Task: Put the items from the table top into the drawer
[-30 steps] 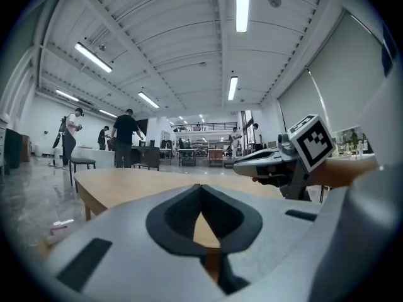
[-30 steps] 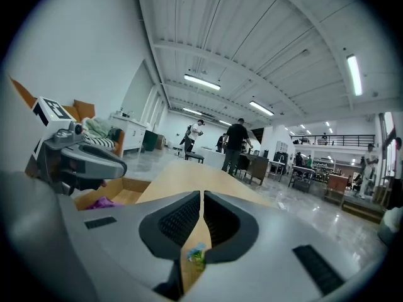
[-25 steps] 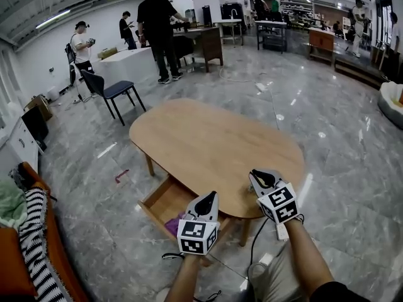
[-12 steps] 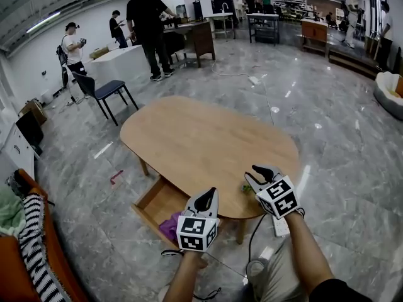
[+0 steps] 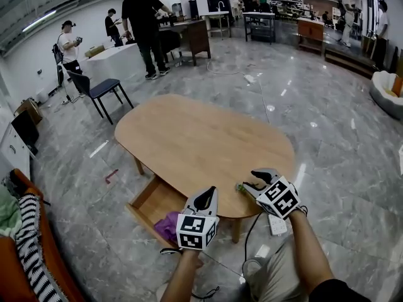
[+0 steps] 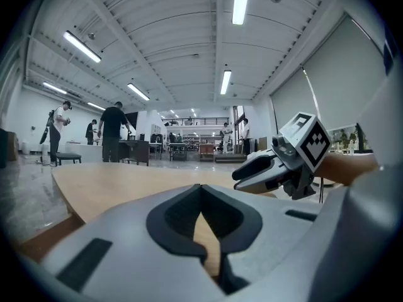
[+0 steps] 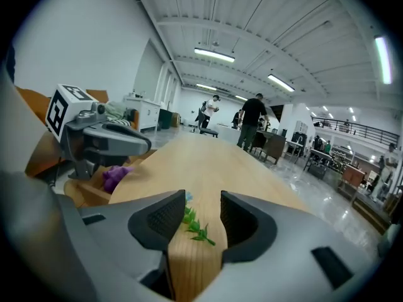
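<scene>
As the jaws of our right gripper (image 5: 250,180) just opened around the untouched green sprig (image 7: 195,227) on the table (image 5: 189,137), readying a pickup for the drawer (image 5: 151,201), our left gripper (image 5: 204,198) hung clenched, empty.

An oval wooden table (image 5: 189,131) is borne by a grey marble floor (image 5: 327,106). A small green sprig (image 5: 241,187) is laid flat on the top at 5 o'clock, just inside the rim. At 7 o'clock a drawer (image 5: 157,200) is pulled out beneath the top, and a purple item (image 5: 167,223) is seen lying in it.
</scene>
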